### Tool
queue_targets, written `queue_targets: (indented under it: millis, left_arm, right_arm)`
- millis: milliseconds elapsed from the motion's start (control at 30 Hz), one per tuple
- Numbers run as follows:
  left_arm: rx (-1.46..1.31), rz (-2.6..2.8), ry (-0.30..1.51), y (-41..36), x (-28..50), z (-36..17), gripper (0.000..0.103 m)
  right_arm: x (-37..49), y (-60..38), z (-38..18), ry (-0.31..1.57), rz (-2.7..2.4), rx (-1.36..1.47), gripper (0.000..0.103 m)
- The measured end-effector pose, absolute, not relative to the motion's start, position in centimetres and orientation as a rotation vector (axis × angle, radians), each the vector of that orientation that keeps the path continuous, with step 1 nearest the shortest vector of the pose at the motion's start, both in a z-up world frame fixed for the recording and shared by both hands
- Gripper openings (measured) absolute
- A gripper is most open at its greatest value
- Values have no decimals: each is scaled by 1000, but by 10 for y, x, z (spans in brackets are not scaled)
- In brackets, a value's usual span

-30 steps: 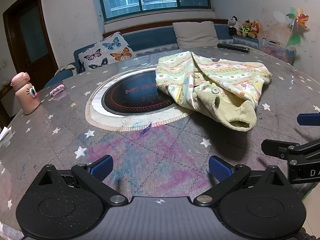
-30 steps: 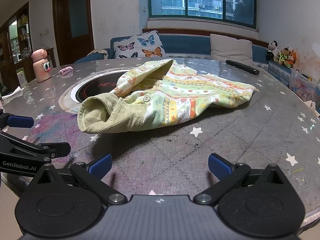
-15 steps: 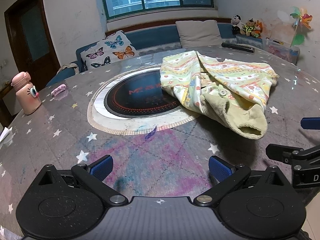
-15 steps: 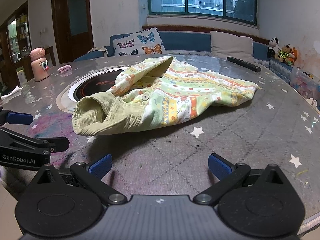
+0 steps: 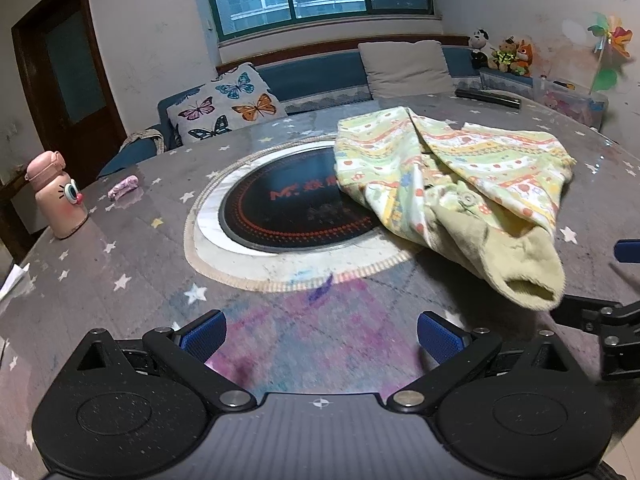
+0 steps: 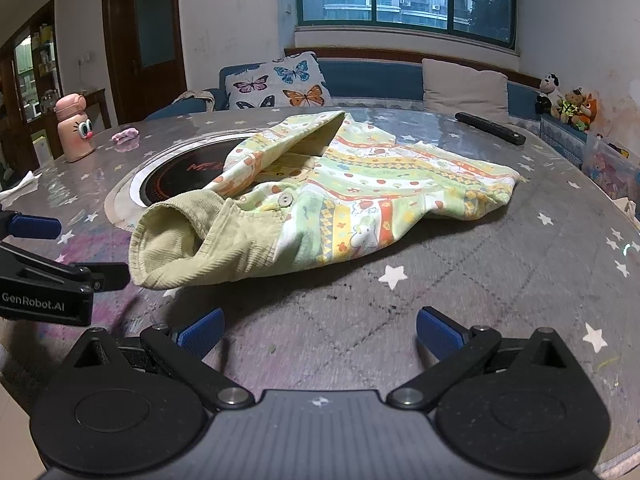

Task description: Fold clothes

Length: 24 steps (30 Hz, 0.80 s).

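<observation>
A small yellow-green patterned garment (image 5: 452,184) lies crumpled on the round table, with a ribbed yellow cuff (image 5: 524,272) pointing at me. It also shows in the right wrist view (image 6: 320,204), its cuff (image 6: 172,244) at the left. My left gripper (image 5: 320,334) is open and empty, low over the table, left of and short of the cuff. My right gripper (image 6: 318,330) is open and empty, just in front of the garment's near edge. Each gripper shows at the edge of the other's view.
The table (image 5: 120,256) has a star-print cover and a black round cooktop (image 5: 292,208) partly under the garment. A pink bottle (image 5: 56,196) and a pink scrap (image 5: 124,188) sit far left. A black remote (image 6: 490,128) lies at the back. A sofa with cushions stands behind.
Both grippers have moved forward toward the garment, which looks larger and closer now. Both stay open. The garment has not moved.
</observation>
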<state>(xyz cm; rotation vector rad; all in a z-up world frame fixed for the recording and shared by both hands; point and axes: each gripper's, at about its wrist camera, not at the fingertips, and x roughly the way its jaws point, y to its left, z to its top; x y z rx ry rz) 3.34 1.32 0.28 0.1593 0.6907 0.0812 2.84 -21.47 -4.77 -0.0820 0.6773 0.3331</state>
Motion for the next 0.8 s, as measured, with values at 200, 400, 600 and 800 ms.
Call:
queue_targets:
  millis: [200, 400, 600, 800]
  left_arm:
    - [179, 112, 671, 22, 47, 13, 103]
    - [198, 119, 633, 26, 65, 29, 103]
    - [227, 67, 608, 15, 84, 39, 103]
    - [268, 8, 591, -2, 106, 43, 103]
  right_arm:
    - [38, -222, -43, 672, 318, -80, 103]
    - [54, -233, -30, 659, 301, -73, 103]
    - [85, -240, -20, 662, 304, -43, 103]
    - [128, -238, -20, 681, 290, -24, 103]
